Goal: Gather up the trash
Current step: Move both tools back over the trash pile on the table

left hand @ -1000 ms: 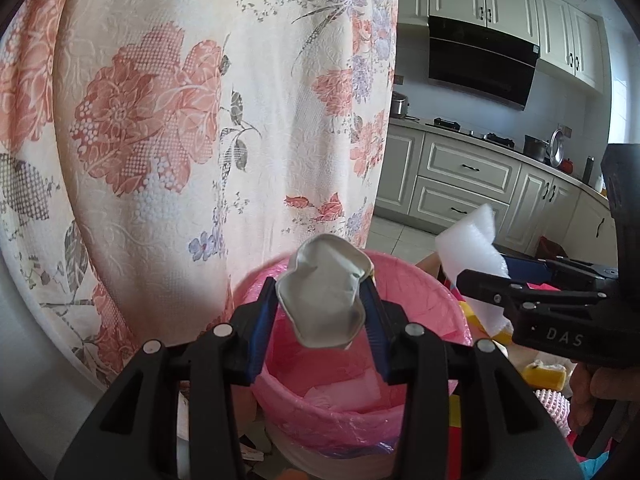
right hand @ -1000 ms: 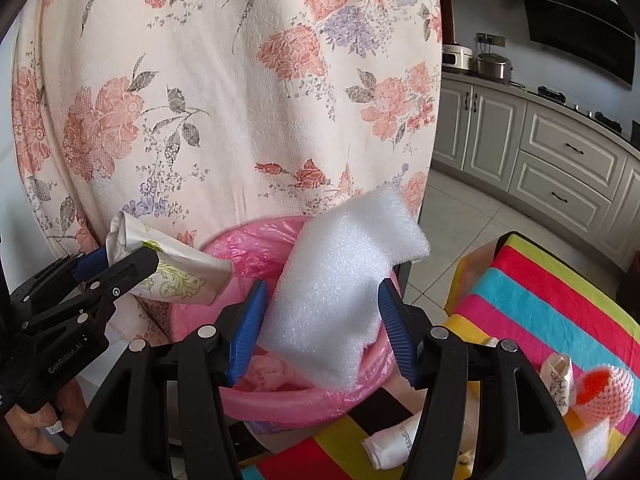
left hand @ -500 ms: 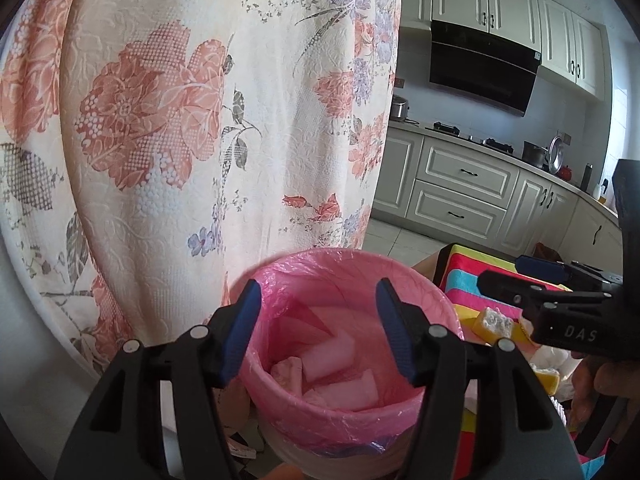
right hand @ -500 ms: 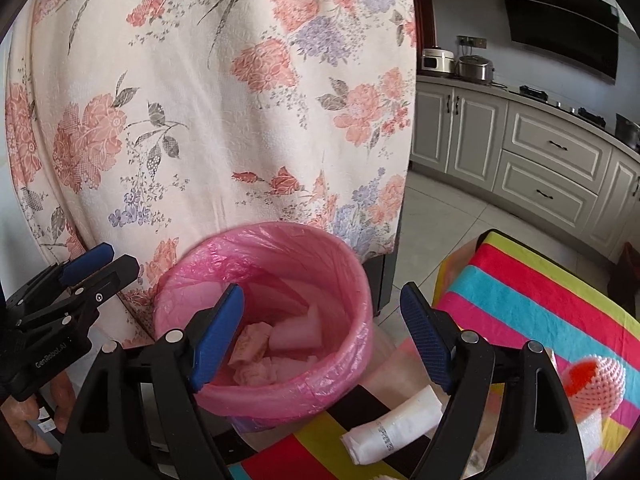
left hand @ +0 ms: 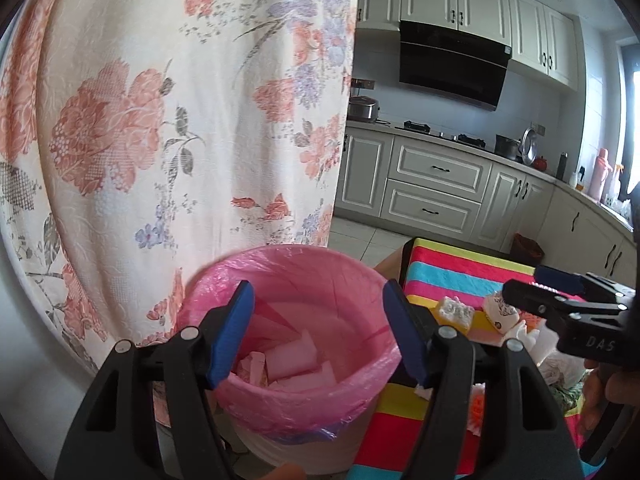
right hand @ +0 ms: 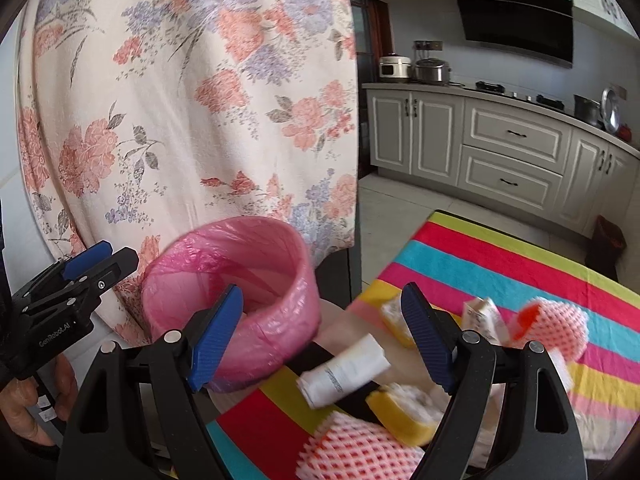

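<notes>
— so, are the jaws gripping anything at the moment?
— no, the left gripper (left hand: 319,330) is standing with its blue pads wide apart and nothing between them, hanging right over the pink-lined bin (left hand: 292,316).
— and the other one?
— same: the right gripper (right hand: 322,334) is gaping open and empty, hovering above the near edge of the striped cloth (right hand: 500,256), just right of the bin (right hand: 230,276).
— where is the trash sitting?
— some pale foam pieces (left hand: 294,360) are lying at the bottom of the bin. the rest is lying on the cloth: a white rolled wrapper (right hand: 344,370) between the right pads, yellow sponge chunks (right hand: 404,410) beside it, and pink foam netting (right hand: 360,446) nearer the camera, more netting (right hand: 556,326) off to the right.
— what's standing behind all that?
— a flowered curtain (left hand: 180,112) is hanging just behind the bin, and kitchen cabinets (left hand: 436,184) are running along the far wall.
</notes>
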`<move>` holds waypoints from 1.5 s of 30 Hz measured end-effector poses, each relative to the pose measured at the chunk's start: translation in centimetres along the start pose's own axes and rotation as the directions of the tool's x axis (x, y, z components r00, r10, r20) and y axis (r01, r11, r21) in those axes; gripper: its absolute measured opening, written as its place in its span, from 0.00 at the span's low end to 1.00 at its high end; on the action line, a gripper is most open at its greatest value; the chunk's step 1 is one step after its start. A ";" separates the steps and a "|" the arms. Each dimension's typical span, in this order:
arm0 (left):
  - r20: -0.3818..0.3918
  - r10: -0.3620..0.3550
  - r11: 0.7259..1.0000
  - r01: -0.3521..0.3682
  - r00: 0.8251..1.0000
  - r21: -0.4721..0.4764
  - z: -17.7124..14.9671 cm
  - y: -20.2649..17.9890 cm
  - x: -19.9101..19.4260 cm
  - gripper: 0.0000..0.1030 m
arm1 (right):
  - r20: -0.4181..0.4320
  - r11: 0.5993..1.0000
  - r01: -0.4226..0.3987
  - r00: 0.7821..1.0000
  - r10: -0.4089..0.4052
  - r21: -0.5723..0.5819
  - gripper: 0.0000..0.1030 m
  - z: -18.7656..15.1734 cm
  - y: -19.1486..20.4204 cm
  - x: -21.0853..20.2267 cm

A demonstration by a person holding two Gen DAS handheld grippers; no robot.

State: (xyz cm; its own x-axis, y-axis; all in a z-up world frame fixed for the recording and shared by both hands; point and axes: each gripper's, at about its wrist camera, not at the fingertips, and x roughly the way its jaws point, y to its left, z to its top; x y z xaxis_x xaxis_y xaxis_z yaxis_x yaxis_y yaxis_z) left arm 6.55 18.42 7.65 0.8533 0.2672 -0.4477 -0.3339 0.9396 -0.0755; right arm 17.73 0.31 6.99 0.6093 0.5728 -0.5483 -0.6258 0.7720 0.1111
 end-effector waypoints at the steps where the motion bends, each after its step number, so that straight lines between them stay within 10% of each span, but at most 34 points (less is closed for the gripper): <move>1: -0.002 -0.009 1.000 0.009 1.000 0.003 -0.1 -0.4 0.0 0.63 | 0.003 1.000 0.008 1.000 -0.008 0.008 0.75 -0.2 -0.4 -0.4; 20: -0.069 -0.194 0.975 0.200 0.978 0.093 -2.3 -9.7 -0.8 0.70 | 0.014 0.967 0.203 0.978 -0.207 0.154 0.79 -6.5 -10.7 -8.6; 45: -0.280 -0.244 0.944 0.293 0.928 0.152 -9.1 -17.4 0.2 0.79 | -0.073 0.910 0.315 0.949 -0.307 0.269 0.82 -14.7 -18.6 -11.5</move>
State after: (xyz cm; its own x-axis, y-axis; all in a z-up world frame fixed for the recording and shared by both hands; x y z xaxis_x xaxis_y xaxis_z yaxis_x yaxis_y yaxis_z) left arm 8.88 0.21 0.76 0.7613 -0.0407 -0.6471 -0.0040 0.9977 -0.0675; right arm 15.17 -24.65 -0.93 0.7348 0.2866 -0.6147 -0.2468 0.9572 0.1512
